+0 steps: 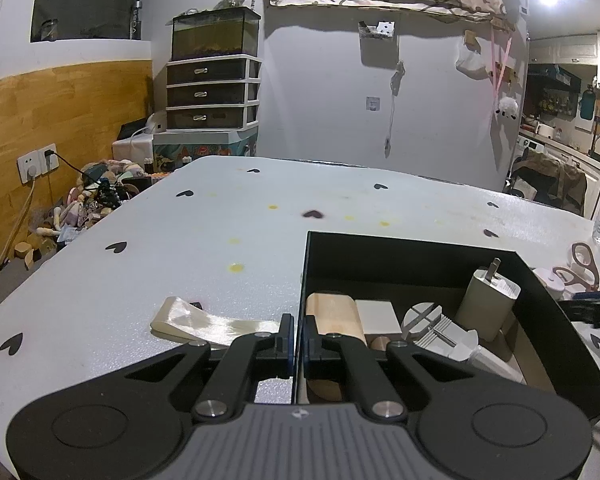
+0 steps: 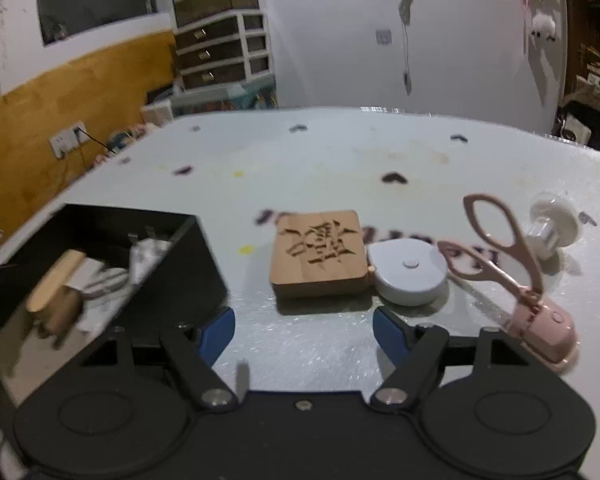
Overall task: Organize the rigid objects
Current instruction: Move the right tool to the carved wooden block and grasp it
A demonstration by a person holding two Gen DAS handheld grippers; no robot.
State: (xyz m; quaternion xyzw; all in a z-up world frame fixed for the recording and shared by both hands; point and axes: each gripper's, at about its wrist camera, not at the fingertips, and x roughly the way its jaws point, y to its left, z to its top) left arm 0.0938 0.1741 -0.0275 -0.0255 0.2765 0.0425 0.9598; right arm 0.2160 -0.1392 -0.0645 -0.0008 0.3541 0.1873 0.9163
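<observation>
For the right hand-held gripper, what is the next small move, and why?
Probably ease the right hand-held gripper forward and down around the carved wooden block. Its jaws stand apart with nothing between them, and the block lies straight ahead on the table, still outside the black box. The left hand-held gripper is shut on the box wall, so the box looks steadied.

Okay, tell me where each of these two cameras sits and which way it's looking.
Left wrist: sits on the left tongs, looking forward and down; they are shut on the near wall of the black box.
Right wrist: sits on the right tongs, open, facing a carved wooden block and pink scissors.
Shared: the box and the heart-print table.
</observation>
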